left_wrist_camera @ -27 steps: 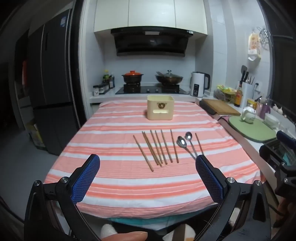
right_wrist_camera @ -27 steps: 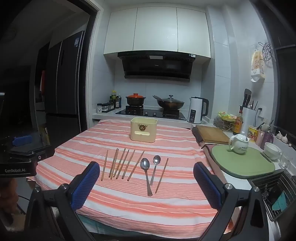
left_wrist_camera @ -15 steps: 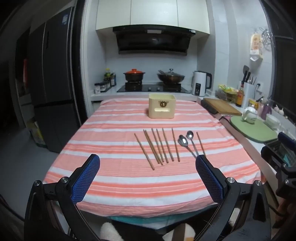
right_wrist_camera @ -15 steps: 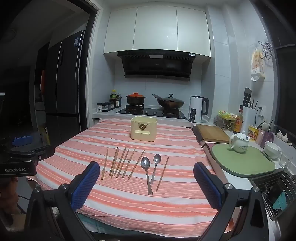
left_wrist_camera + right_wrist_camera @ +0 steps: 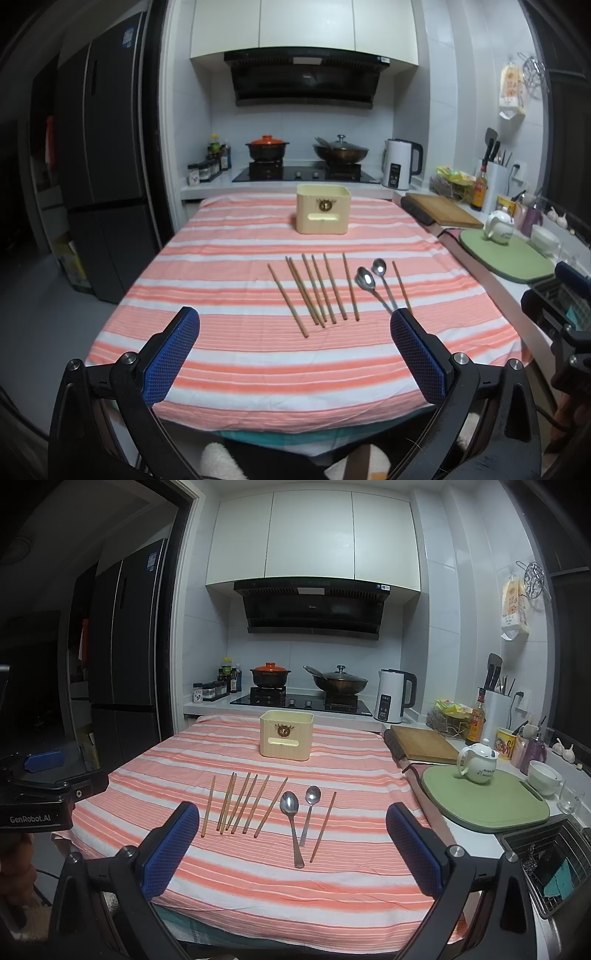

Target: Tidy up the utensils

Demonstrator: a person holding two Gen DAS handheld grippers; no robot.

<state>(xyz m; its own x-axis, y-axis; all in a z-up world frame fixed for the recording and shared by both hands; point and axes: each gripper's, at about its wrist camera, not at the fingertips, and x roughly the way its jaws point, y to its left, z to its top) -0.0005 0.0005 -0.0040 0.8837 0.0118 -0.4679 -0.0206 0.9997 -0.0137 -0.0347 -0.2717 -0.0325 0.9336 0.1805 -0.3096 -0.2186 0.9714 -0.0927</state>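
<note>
On the desk (image 5: 369, 886) lie seven wooden chopsticks (image 5: 236, 803) (image 5: 314, 290), six in a loose row and one alone (image 5: 323, 825) beyond the spoons, plus two metal spoons (image 5: 291, 823) (image 5: 371, 282) and one cream utensil holder (image 5: 286, 734) (image 5: 323, 214). Behind it stand two lidded pots (image 5: 269, 675) on the hob, one white kettle (image 5: 393, 696), one teapot (image 5: 476, 762) on one green mat (image 5: 491, 805), and one wooden cutting board (image 5: 424, 744)
</note>
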